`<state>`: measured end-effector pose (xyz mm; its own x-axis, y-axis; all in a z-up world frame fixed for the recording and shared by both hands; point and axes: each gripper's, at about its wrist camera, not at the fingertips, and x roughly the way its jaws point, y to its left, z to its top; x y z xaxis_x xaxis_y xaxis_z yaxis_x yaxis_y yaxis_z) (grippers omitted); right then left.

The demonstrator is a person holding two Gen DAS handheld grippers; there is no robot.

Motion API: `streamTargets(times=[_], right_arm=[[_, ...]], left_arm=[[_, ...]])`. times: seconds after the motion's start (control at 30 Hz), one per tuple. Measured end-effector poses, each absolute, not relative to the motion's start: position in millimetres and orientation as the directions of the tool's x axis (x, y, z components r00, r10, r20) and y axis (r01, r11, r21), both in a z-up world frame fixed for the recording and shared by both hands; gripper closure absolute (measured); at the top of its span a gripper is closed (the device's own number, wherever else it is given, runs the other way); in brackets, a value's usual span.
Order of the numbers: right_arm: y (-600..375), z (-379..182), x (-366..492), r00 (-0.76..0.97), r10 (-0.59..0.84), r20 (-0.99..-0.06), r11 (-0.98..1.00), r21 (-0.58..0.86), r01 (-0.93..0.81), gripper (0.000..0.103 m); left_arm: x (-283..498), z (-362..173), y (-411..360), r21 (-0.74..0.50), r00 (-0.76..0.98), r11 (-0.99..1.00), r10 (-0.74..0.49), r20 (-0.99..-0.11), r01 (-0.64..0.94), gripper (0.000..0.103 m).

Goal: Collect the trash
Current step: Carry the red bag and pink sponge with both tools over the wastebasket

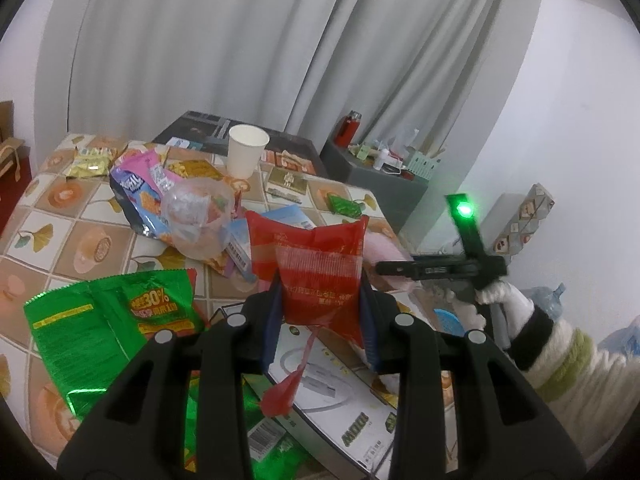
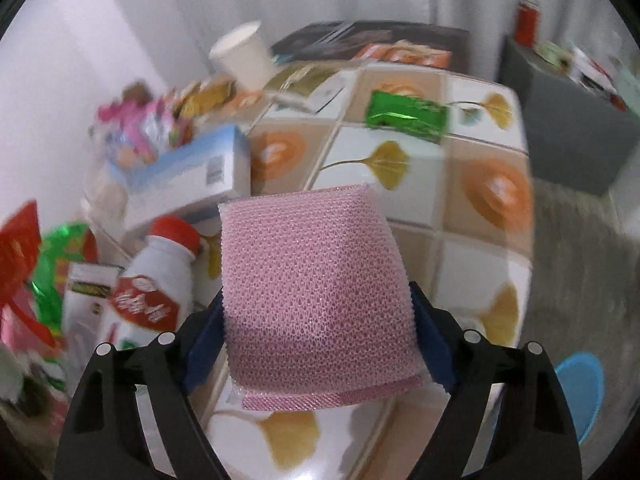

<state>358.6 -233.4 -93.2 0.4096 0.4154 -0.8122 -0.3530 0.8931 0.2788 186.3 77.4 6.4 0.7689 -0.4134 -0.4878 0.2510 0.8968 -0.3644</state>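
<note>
**Left wrist view: both grippers loaded over littered table**

Table [image 1: 100,216], tiled cloth, strewn with wrappers. Green bag [image 1: 100,320] lies at 8 o'clock. Left gripper [image 1: 322,312] fingers pinch red wrapper [image 1: 316,264] at centre, lifted. Right gripper [image 2: 318,320] fingers closed on pink sponge [image 2: 316,296]. Paper cup [image 1: 246,150] upright at 12 o'clock.

Black tongs [image 1: 322,308], blue pads [image 1: 272,320]
</note>
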Motion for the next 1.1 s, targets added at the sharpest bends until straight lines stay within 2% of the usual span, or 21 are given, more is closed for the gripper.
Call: streamTargets(times=[0.2,0.53,0.73,1.0,1.1], right_arm=[[-277.7,-59.9,276.0,0.555,0.462,-0.692,0.885,0.404,-0.233,0.022],[-333.3,-62.7,131.4,0.702,0.372,-0.608,0.851,0.525,0.003,0.022],[-370.6,-78.4,91.2,0.722,0.338,-0.603,0.807,0.581,0.107,0.021],[-419.2,-64.5,56.2,0.804,0.305,-0.510,0.749,0.650,0.128,0.021],[-432.2,-67.6,45.4,0.812,0.298,-0.502,0.736,0.663,0.140,0.021]], left_arm=[[168.2,26.8,68.9,-0.344,0.779,0.895,-0.425,-0.461,0.285,0.071],[151.1,51.7,1.7,-0.313,0.714,0.841,-0.540,-0.446,0.441,0.071],[143.8,63.5,-67.0,-0.287,0.637,0.785,-0.615,-0.466,0.548,0.071],[135.6,65.3,-140.8,-0.250,0.570,0.739,-0.652,-0.500,0.625,0.071],[134.7,64.7,-161.2,-0.238,0.550,0.725,-0.658,-0.514,0.646,0.071]])
